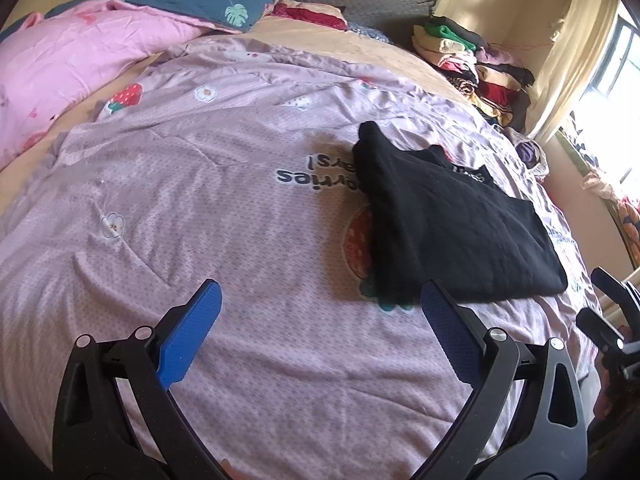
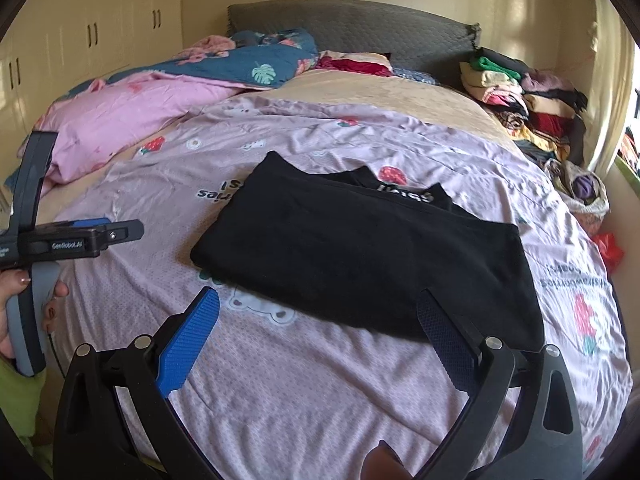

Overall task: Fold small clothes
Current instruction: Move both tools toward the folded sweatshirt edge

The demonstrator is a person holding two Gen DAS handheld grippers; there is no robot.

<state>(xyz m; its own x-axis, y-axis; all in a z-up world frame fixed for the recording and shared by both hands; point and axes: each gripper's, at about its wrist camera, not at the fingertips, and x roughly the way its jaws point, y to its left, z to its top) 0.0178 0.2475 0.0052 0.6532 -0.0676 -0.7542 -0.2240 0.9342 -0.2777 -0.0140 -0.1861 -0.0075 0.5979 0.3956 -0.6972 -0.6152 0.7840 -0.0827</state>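
Right wrist view shows the black shirt (image 2: 360,256) half-folded on the quilt (image 2: 280,380), at 12 o'clock from the right gripper (image 2: 318,320); both it and the left gripper (image 1: 320,312) are spread and empty. A pinch could snag the quilt beneath, or undo the fold.

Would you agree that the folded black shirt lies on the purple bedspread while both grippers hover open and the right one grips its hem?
Not quite: the right gripper grips nothing. The right wrist view shows it open, short of the black shirt on the bedspread. The left gripper is open too.
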